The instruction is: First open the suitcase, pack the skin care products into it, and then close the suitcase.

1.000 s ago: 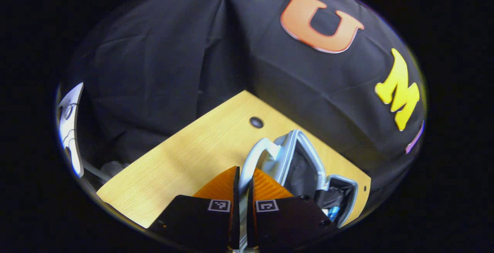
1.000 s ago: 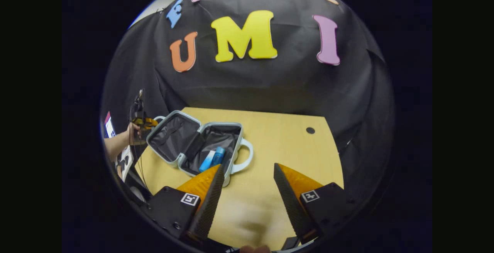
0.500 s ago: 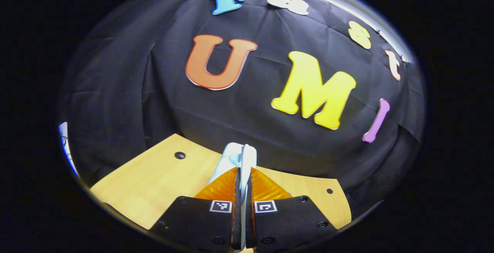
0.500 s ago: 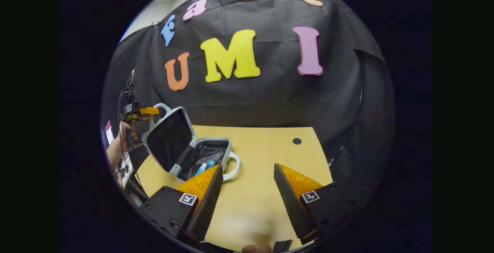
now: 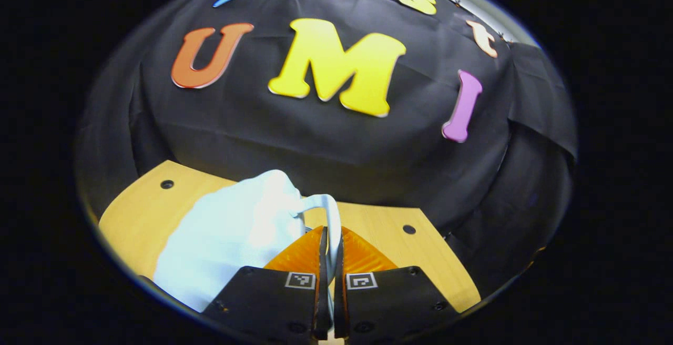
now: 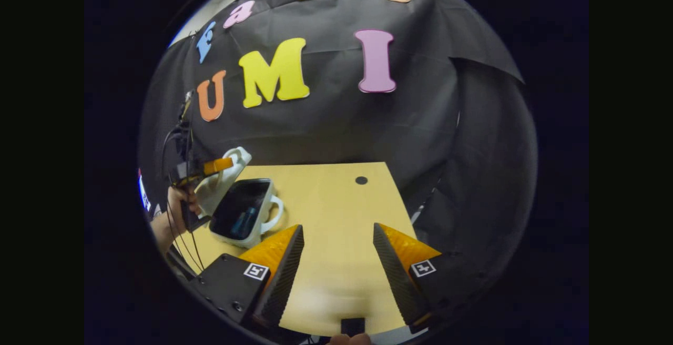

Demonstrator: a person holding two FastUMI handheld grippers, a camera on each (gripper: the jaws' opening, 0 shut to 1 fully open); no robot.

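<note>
Pale blue plastic catches the light where the left gripper (image 5: 329, 240) pinches the lid's handle (image 5: 328, 213): both orange fingers (image 5: 302, 253) are pressed against the thin loop, one on each side. In the left gripper view the lid (image 5: 231, 234) spreads out to the left of that handle, its smooth outer shell facing the camera, with the table (image 5: 420, 266) showing on either side.

From the right gripper view, the suitcase (image 6: 239, 213) sits on the left part of the table (image 6: 336, 213), near its left edge. Its lid (image 6: 223, 182) is lifted and leaning over the base, partly down but with a gap left, so the dark lining inside is visible. Something blue (image 6: 244, 219) lies in there; it is too small to tell more. The base has its own handle (image 6: 274, 213), jutting toward the middle of the table. A hand (image 6: 181, 203) holds the left gripper (image 6: 218, 166) at the top of the lid, cables hanging down from it.

The right gripper (image 6: 336, 240) hovers over the near side of the table, well apart from the suitcase, its two fingers (image 6: 284, 250) spread wide with nothing between them. A small dark hole (image 6: 361, 180) marks the tabletop toward the far edge.
</note>
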